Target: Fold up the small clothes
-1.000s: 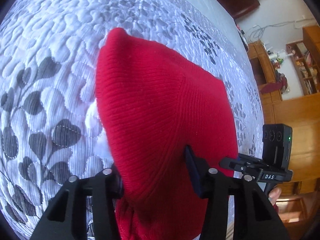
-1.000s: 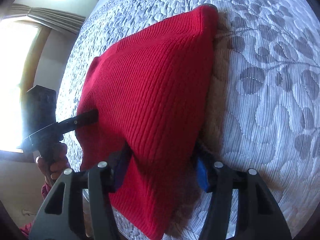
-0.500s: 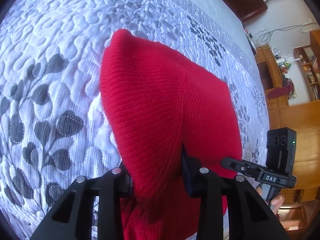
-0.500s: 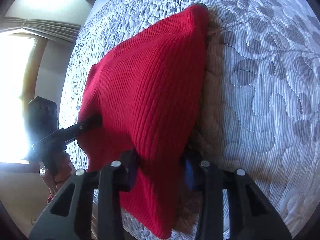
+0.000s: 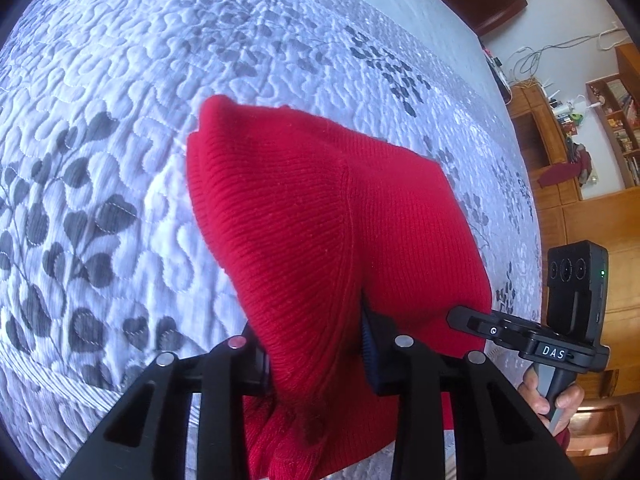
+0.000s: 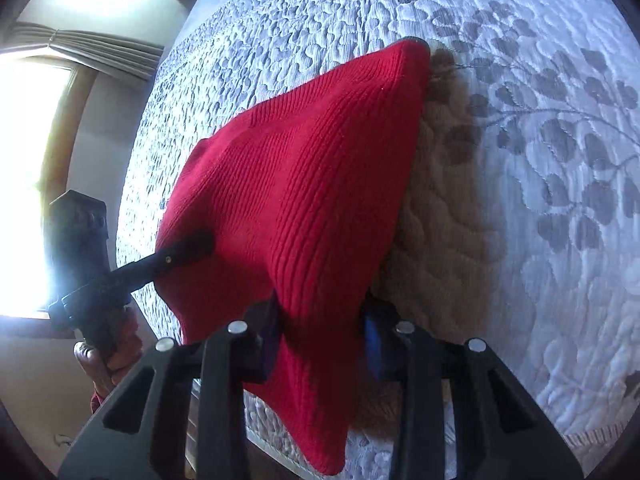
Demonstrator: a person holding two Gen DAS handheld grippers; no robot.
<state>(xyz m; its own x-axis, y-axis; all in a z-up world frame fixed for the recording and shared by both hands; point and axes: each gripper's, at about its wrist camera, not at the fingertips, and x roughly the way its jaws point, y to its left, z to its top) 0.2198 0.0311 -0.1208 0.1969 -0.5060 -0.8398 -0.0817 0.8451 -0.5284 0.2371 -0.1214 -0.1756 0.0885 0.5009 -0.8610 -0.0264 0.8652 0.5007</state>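
A red knit garment [image 5: 320, 216] is held up over a quilted bed, its far corner resting on the quilt. My left gripper [image 5: 316, 356] is shut on its near edge, cloth bunched between the fingers. My right gripper [image 6: 320, 344] is shut on the garment's [image 6: 312, 184] other near edge. Each gripper shows in the other's view: the right one [image 5: 532, 344] at the garment's right side, the left one [image 6: 160, 260] at its left side. The garment hangs taut between them, lifted off the quilt at the near end.
The white quilt with grey leaf print [image 5: 100, 184] spreads all around and also shows in the right wrist view [image 6: 552, 160]. Wooden shelves and cabinets [image 5: 580, 168] stand beyond the bed's right side. A bright window with curtain [image 6: 36, 152] is at the left.
Both grippers closed on the garment's near edge over the last second. The garment's near end has risen and its far corner looks farther away.
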